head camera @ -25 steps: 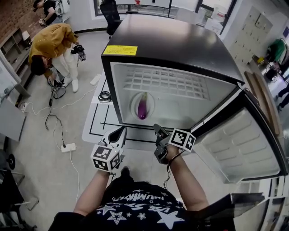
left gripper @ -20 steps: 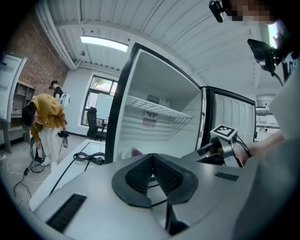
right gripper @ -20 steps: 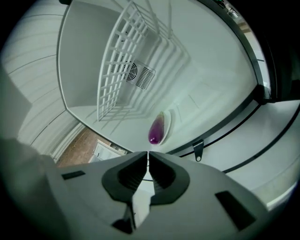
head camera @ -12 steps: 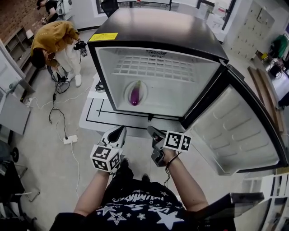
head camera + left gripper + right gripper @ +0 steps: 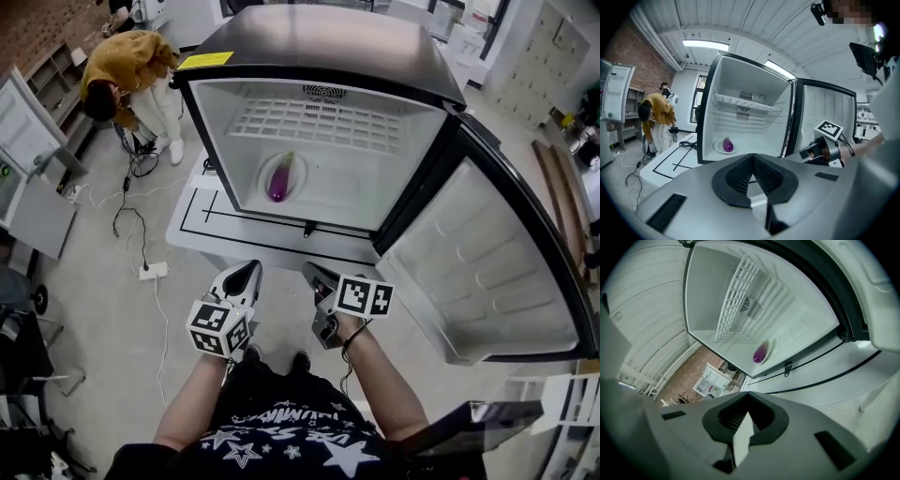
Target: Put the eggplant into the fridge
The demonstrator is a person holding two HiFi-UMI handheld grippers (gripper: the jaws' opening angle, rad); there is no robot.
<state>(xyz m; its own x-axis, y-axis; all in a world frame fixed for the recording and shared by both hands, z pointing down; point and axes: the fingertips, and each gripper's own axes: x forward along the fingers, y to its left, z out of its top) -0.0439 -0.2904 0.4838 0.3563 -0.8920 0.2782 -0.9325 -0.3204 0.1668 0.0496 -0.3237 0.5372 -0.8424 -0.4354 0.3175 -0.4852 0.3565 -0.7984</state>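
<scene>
- Fridge (image 5: 319, 56): black outside, white inside, is standing on a white platform (image 5: 202, 230) marked with black lines. Its door (image 5: 487, 272) is hanging wide open to the right.
- Eggplant (image 5: 279, 180): purple, is lying inside the fridge on a white plate (image 5: 298, 178). The plate is sitting on the fridge's floor, toward the left side, below a white wire shelf (image 5: 328, 127).
- Left hand-held gripper (image 5: 246, 272): is hovering in front of the fridge, well apart from the eggplant and pointing toward the open compartment. Its jaws are meeting at the tips, with nothing between them. Its marker cube (image 5: 220, 328) is showing near the person's wrist.
- Right hand-held gripper (image 5: 314, 275): is hovering just beside the left one, in front of the fridge's lower edge. Its jaws are likewise pressing together on nothing. Its marker cube (image 5: 366, 295) is facing up.
- Second person (image 5: 131, 66): in a yellow top, is bending over at the far left of the room.
- Power strip (image 5: 155, 271): white, is lying on the floor left of the platform, with cables trailing from it.
</scene>
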